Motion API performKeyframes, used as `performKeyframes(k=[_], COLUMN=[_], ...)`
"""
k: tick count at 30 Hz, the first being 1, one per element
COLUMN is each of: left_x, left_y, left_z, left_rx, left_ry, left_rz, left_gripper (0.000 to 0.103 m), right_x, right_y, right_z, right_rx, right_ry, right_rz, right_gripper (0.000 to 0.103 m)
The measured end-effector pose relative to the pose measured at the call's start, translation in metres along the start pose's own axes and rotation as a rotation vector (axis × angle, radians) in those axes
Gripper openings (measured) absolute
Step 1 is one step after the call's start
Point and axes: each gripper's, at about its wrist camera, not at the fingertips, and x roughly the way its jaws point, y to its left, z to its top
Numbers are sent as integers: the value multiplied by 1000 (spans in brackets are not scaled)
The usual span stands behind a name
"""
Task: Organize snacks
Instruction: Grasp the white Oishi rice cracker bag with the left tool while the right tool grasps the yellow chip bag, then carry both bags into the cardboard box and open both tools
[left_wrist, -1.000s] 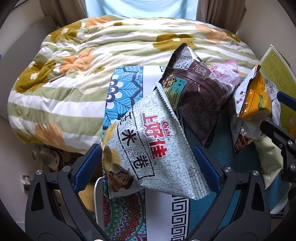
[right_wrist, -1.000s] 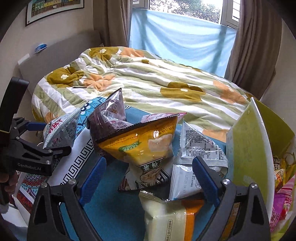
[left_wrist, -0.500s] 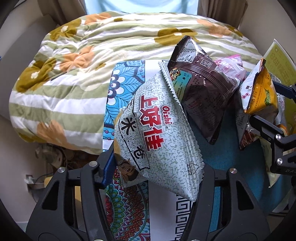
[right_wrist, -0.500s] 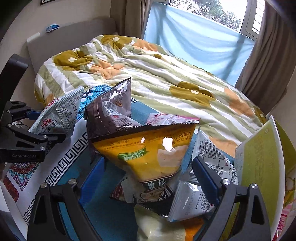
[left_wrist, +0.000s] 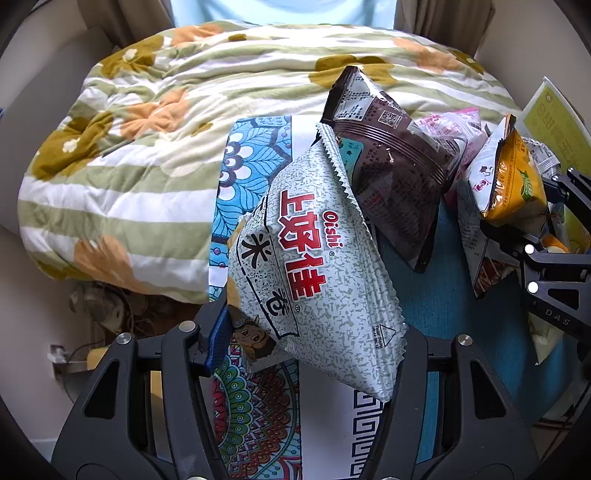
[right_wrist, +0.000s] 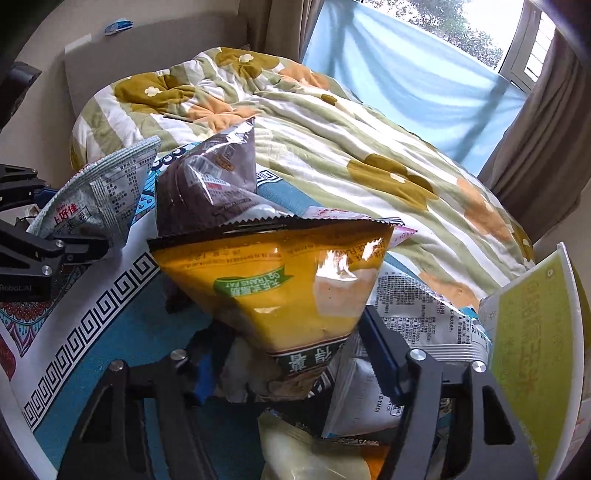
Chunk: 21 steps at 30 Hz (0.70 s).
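A: The quilt (left_wrist: 147, 155) lies behind; our left claw (left_wrist: 310, 343) pinches the grey bag (left_wrist: 314, 266) above the mat (left_wrist: 255, 173).

B: Our right claw (right_wrist: 291, 354) just closed on the yellow bag (right_wrist: 280, 288). We should lift slowly, without crushing.

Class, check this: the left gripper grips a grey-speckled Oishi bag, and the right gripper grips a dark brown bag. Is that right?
Not quite. The left gripper does grip the grey-speckled Oishi bag, but the right gripper grips the yellow bag, as the right wrist view shows. The dark brown bag stands free behind it.
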Motion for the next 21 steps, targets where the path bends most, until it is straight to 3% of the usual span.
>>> performKeyframes(k=[11,21], left_x=[-21,-87], left_y=[12,0], left_z=[-7,5], left_rx=[-32,-14], left_ry=[-15,-117], left_rz=[-5,-21], left_gripper=[53,53], right_x=[-25,-86], right_y=[11,5], right_z=[-3,2], right_rx=[31,147], right_ry=[-49,-114], right_rz=[25,73], right_gripper=[54,54])
